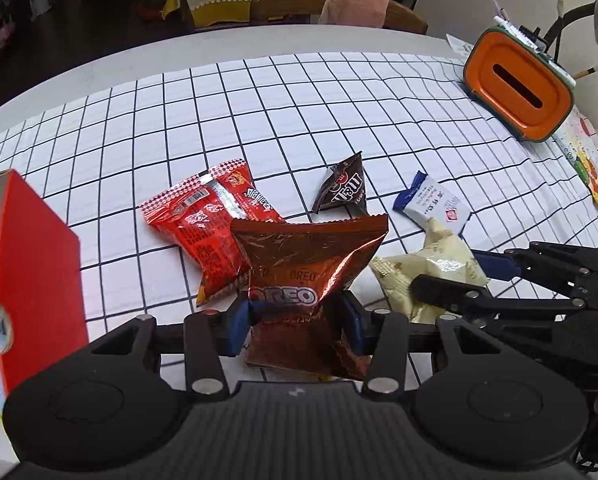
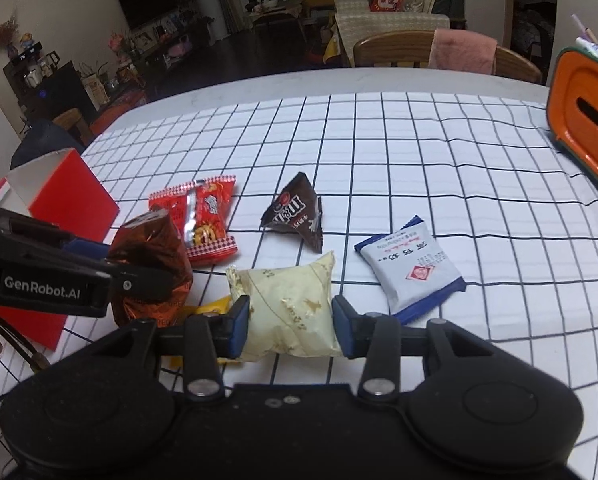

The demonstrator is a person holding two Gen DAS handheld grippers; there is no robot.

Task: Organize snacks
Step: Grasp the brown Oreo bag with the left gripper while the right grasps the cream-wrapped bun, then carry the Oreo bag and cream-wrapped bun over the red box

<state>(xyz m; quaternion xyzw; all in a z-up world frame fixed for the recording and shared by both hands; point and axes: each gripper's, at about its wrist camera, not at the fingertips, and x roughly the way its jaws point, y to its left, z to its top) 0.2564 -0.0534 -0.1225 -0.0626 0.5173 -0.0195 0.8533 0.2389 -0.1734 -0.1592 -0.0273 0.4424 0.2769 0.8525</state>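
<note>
My left gripper is shut on the lower part of a copper-brown Oreo bag, which it holds above the checked tablecloth. My right gripper is shut on a cream packet with gold print, its blue pads pressing both sides. On the cloth lie a red snack bag, a brown M&M's pouch and a white-and-blue packet. In the right wrist view the Oreo bag hangs at the left beside the red bag.
A red open-topped box stands at the left edge of the cloth. An orange container with a slot sits at the far right. A yellow wrapper peeks out beneath the cream packet. A wooden chair with a pink cloth stands behind the table.
</note>
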